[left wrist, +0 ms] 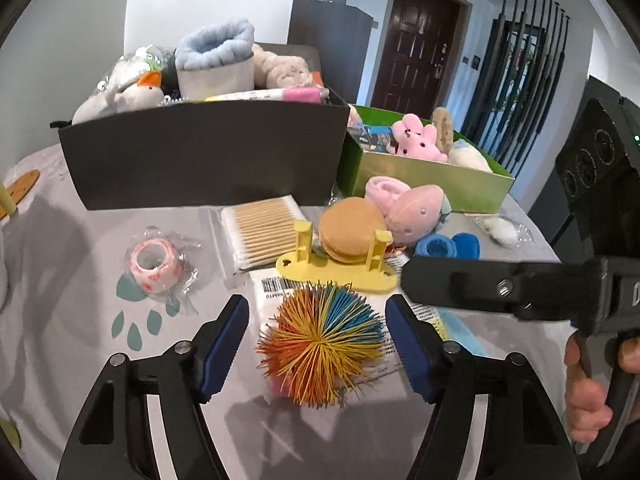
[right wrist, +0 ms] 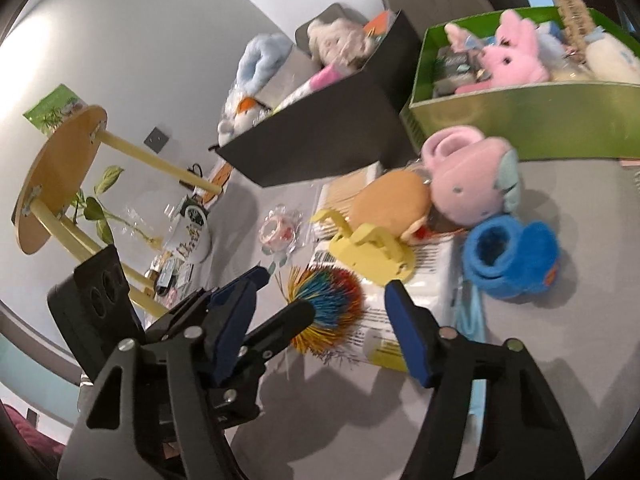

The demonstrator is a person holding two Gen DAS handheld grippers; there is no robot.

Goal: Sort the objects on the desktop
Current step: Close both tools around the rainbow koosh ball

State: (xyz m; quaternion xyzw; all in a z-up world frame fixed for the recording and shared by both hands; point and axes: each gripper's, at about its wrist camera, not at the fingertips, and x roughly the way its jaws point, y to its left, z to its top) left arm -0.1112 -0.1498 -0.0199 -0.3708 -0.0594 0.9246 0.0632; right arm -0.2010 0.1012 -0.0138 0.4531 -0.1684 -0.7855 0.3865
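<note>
A spiky rubber-string ball (left wrist: 320, 344) in orange, yellow and blue lies on a white barcoded packet (left wrist: 269, 295) on the grey tablecloth. My left gripper (left wrist: 316, 344) straddles the ball; its blue pads stand just outside the strands, jaws open. My right gripper (right wrist: 324, 328) comes in from the right, also open, with its near finger (left wrist: 460, 284) beside the ball. In the right wrist view the ball (right wrist: 332, 304) and the left gripper (right wrist: 284, 292) sit between the right gripper's fingers. Behind stand a black box (left wrist: 200, 152) and a green box (left wrist: 424, 176), both holding plush toys.
Loose on the cloth: a yellow plastic stand (left wrist: 340, 268), burger plush (left wrist: 352, 228), pink plush (left wrist: 416, 212), blue bootie (left wrist: 444, 246), cotton swab pack (left wrist: 260, 232), wrapped tape roll (left wrist: 154, 266). A small wooden stool (right wrist: 60, 176) stands at the left. A hand (left wrist: 588, 392) holds the right gripper.
</note>
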